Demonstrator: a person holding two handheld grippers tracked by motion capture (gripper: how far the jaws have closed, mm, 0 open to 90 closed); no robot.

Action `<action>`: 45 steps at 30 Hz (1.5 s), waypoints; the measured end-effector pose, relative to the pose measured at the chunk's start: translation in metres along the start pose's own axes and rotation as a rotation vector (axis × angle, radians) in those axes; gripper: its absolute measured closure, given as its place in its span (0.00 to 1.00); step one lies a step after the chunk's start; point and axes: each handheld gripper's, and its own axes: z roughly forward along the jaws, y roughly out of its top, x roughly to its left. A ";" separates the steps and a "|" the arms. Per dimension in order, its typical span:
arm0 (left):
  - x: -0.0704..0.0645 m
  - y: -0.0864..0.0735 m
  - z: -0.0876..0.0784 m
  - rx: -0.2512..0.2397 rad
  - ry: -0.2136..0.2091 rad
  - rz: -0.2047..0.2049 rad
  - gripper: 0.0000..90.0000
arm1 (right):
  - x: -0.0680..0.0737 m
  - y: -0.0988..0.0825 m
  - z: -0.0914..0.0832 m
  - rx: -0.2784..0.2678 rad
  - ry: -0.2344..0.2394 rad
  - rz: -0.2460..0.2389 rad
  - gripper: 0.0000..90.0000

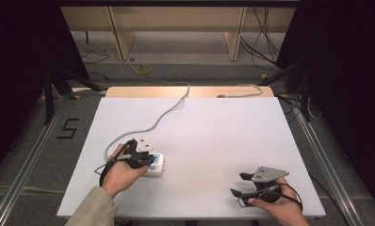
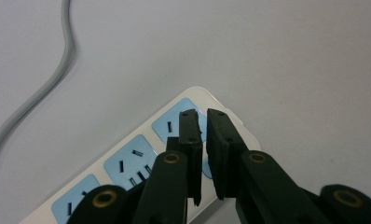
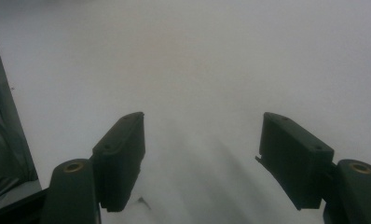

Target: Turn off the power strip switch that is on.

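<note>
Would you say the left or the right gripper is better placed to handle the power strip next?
Left. The left gripper is right over the power strip, jaws nearly closed; the right gripper rests open on bare table.

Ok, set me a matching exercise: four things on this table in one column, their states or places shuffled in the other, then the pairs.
Things:
1. left tool
2. right tool
3. power strip
4. grey cable

States or places:
A. jaws wide apart over bare white table
B. white with blue sockets, under a tool
C. jaws nearly together
D. winds toward the far edge

Pairs: 1-C, 2-A, 3-B, 4-D
</note>
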 end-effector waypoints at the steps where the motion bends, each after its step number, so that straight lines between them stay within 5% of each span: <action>1: 0.000 -0.001 0.000 -0.006 0.000 -0.003 0.92 | 0.000 0.000 0.000 0.000 0.000 0.000 0.36; 18: 0.009 -0.013 -0.011 -0.065 0.050 -0.037 0.88 | 0.000 0.000 -0.001 -0.004 0.000 0.000 0.36; 45: 0.033 -0.029 -0.025 -0.132 0.193 -0.164 0.80 | 0.000 0.000 -0.001 -0.008 -0.001 -0.002 0.35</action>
